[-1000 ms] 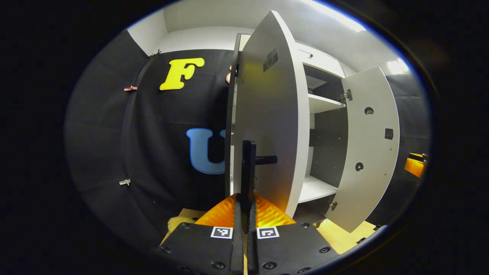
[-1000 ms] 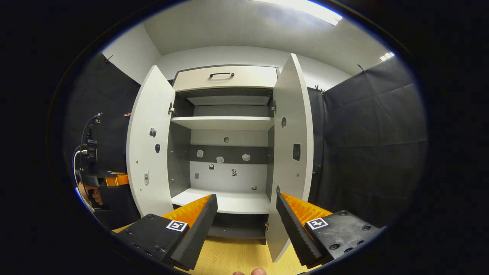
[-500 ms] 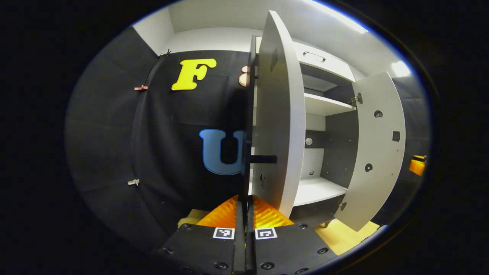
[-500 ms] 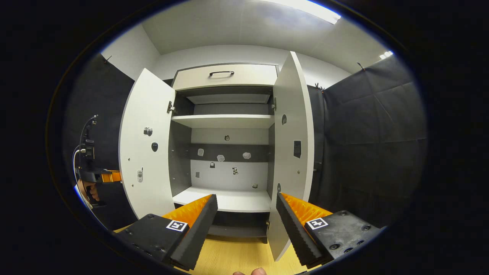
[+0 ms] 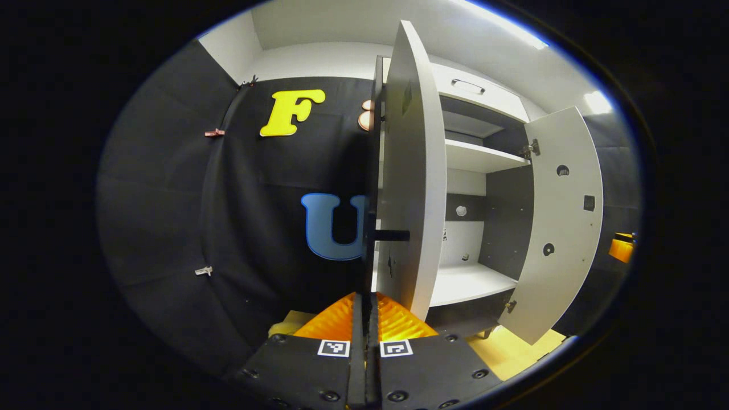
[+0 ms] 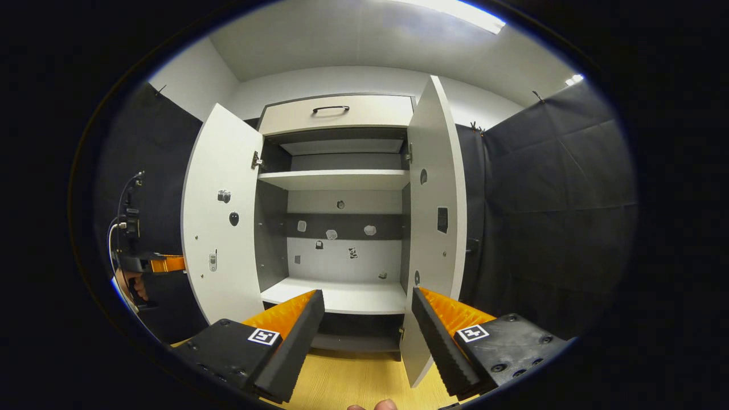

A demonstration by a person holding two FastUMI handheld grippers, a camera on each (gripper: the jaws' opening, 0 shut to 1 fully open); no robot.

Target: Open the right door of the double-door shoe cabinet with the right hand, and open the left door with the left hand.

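Left door [image 5: 413,171] swung wider | left gripper [image 5: 365,319] fingers clamp handle [image 5: 370,256] | right gripper [image 6: 367,336] fingers apart, empty

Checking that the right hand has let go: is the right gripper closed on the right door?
No: in the right gripper view the right gripper has its jaws wide apart, and the right door stands open beyond them.

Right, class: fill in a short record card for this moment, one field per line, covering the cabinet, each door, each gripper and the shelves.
cabinet: white double-door shoe cabinet with a closed drawer on top
left door: open, swung out wide
right door: open, standing edge-on to the right gripper view
left gripper: fingers closed together on the left door's handle
right gripper: open, holding nothing, in front of the cabinet
shelves: an upper shelf and a lower shelf, both bare
floor: yellow wood
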